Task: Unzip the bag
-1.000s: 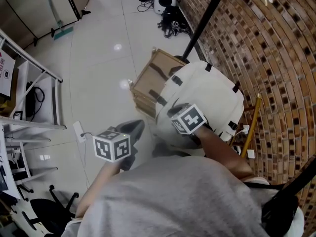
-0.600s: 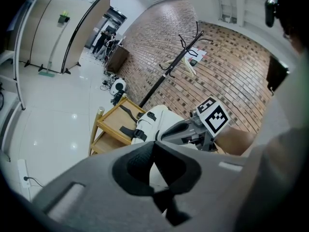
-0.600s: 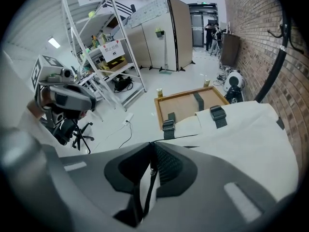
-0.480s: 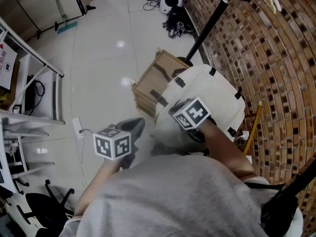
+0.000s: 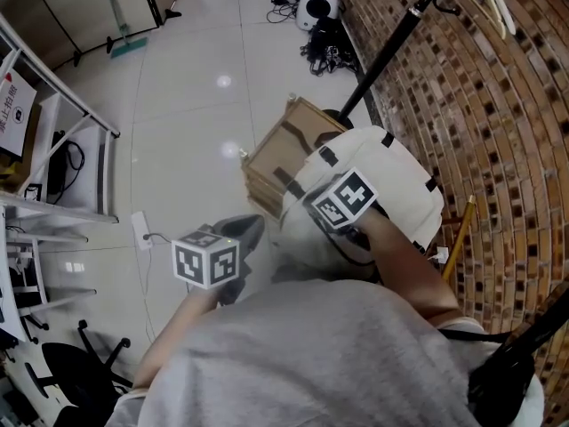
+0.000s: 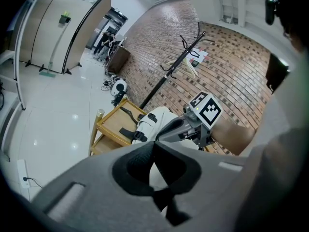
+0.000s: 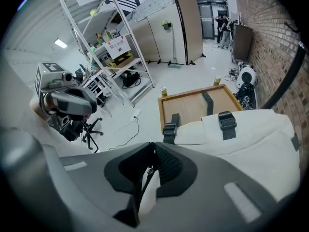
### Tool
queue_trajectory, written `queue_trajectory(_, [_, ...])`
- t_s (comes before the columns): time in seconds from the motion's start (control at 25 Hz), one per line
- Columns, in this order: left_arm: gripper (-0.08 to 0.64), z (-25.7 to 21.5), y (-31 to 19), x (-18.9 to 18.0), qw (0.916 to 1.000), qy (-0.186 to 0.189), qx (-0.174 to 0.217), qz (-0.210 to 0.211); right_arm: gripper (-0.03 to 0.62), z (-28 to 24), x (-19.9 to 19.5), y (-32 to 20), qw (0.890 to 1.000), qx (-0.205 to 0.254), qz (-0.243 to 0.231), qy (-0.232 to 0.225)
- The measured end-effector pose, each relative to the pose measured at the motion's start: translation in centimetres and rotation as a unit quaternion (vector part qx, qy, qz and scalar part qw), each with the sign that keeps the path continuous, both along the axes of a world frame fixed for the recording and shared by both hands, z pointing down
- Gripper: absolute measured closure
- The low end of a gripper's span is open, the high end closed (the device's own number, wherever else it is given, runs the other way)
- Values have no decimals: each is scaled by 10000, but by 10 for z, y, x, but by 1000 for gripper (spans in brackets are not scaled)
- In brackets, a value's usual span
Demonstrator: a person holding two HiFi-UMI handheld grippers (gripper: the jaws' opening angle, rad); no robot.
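A white backpack (image 5: 391, 163) with black strap buckles (image 7: 227, 121) lies on a low wooden stool (image 5: 276, 149) beside the brick wall. My right gripper (image 7: 154, 146) rests on the bag's near side, shut on the thin black zipper pull (image 7: 148, 172) that hangs between its pads. In the head view its marker cube (image 5: 342, 198) hides the jaws. My left gripper (image 5: 247, 229) hovers over the floor left of the bag, apart from it. Its jaws (image 6: 154, 146) are shut with nothing between them.
A black coat-rack pole (image 5: 391, 47) rises behind the stool, and a yellow stick (image 5: 458, 229) leans on the brick wall (image 5: 498, 105). White metal shelving (image 5: 53, 149), a power strip (image 5: 142, 232) and an office chair (image 5: 71, 372) stand at the left. Cables and a white round device (image 5: 317, 3) lie far off.
My right gripper has slid a little farther across the bag, still shut on the pull. The left gripper has stayed in place.
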State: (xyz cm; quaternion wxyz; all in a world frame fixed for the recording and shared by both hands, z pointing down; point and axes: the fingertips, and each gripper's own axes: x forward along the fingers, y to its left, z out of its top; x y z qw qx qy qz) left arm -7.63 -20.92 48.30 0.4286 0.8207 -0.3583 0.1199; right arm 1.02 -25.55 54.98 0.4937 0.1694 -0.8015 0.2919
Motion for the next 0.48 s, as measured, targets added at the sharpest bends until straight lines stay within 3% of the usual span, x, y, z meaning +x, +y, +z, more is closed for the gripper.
queue_trajectory(0.48, [560,6,-15,4,10000,59,-72,-29,558,-5,-2,-40,9994,67,289,-156])
